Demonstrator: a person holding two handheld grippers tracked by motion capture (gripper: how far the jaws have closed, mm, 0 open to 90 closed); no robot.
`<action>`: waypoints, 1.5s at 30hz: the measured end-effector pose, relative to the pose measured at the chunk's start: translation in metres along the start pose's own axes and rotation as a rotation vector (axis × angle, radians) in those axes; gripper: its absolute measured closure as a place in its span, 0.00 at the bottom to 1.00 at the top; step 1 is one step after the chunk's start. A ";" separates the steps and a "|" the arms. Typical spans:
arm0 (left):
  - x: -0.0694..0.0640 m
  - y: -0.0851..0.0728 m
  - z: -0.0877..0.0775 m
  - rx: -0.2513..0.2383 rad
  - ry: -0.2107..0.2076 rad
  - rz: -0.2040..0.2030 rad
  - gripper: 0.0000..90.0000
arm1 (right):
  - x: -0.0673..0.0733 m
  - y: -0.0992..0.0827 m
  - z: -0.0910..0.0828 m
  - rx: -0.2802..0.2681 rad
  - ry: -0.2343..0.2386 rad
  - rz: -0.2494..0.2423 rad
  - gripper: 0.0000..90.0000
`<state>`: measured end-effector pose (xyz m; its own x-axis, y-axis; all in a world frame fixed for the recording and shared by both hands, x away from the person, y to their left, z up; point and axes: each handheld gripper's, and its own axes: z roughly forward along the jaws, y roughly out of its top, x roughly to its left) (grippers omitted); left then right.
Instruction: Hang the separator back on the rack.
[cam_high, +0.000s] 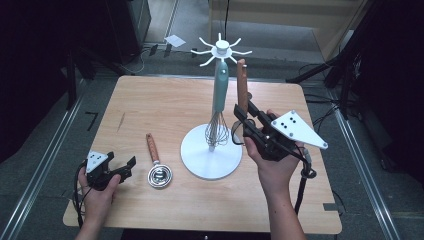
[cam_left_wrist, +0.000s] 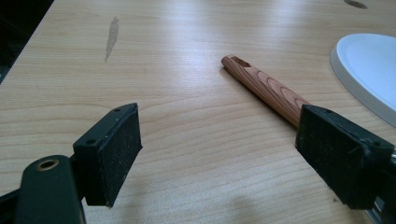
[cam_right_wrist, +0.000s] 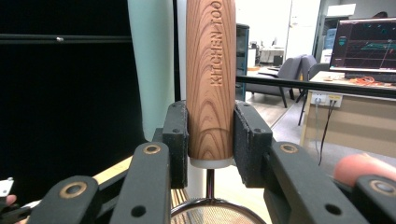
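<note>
A white utensil stand (cam_high: 200, 160) with hooks on top (cam_high: 221, 48) rises from mid-table. A teal-handled whisk (cam_high: 219, 95) hangs from it. My right gripper (cam_high: 242, 112) is shut on the wooden handle (cam_high: 242, 82) of a strainer and holds it upright just right of the whisk. In the right gripper view both pads (cam_right_wrist: 176, 140) press the handle (cam_right_wrist: 211, 70), with the mesh head (cam_right_wrist: 212, 214) below and the teal handle (cam_right_wrist: 152, 60) behind. My left gripper (cam_high: 124, 167) rests open at the front left. A second wood-handled utensil (cam_high: 152, 147) with a round metal head (cam_high: 160, 176) lies beside it.
In the left gripper view the open gripper (cam_left_wrist: 219, 154) has bare wood between its pads, the lying handle (cam_left_wrist: 266, 88) passes behind the right pad, and the stand's base (cam_left_wrist: 369, 70) sits at the right. A dark streak (cam_high: 120, 121) marks the tabletop. Stand legs and cables surround the table.
</note>
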<state>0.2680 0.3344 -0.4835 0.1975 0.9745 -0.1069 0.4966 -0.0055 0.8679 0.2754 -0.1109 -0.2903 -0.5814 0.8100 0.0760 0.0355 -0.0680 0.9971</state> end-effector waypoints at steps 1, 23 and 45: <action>0.000 0.000 0.000 0.001 0.000 0.001 0.17 | -0.001 -0.001 0.002 0.001 -0.002 -0.003 0.78; 0.001 0.000 0.000 -0.001 -0.001 -0.010 0.17 | -0.021 -0.002 -0.005 0.044 0.038 0.054 0.74; 0.001 0.000 0.000 -0.004 -0.008 -0.010 0.17 | -0.030 0.023 0.032 0.010 -0.045 -0.045 1.00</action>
<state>0.2678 0.3352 -0.4835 0.1990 0.9727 -0.1197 0.4957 0.0054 0.8684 0.3193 -0.1180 -0.2689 -0.5453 0.8376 0.0315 0.0182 -0.0258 0.9995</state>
